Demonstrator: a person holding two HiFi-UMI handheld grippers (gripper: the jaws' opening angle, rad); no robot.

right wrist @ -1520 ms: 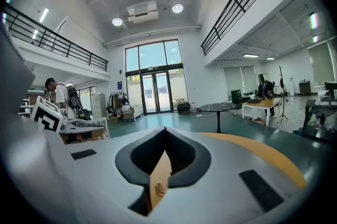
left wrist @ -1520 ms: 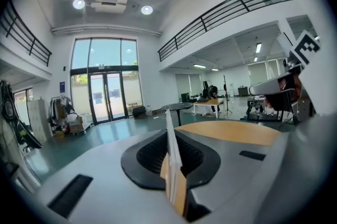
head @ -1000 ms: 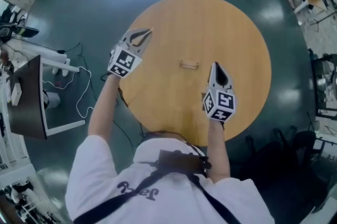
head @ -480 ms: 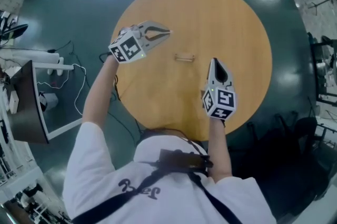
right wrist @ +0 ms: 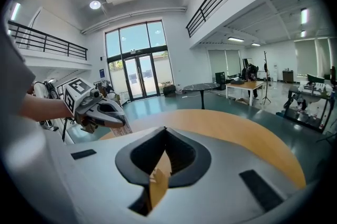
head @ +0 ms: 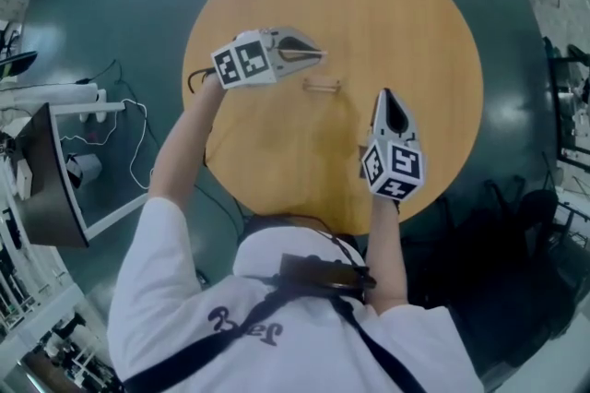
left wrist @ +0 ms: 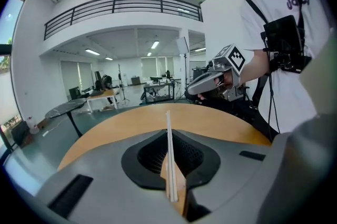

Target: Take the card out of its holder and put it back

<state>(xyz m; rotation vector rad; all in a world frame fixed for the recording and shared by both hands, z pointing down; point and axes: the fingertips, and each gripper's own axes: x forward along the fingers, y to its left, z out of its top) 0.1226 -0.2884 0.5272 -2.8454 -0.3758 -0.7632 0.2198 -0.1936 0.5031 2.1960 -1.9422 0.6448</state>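
Clenched on the card, the left tool shows a thin, stiff white sheet edge-on between its jaws. Near its tip, slightly rightward, the holder lies on the round wooden surface, a small pale bar. Squaring the card's edge to it before lowering seems wise. Farther off, the right tool is closed, empty.

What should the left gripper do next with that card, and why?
Probably ease the left gripper down toward the holder and line the card up over it. The card is pinched in that gripper, out of the holder, and the holder stands on the table just beside the gripper's tip.
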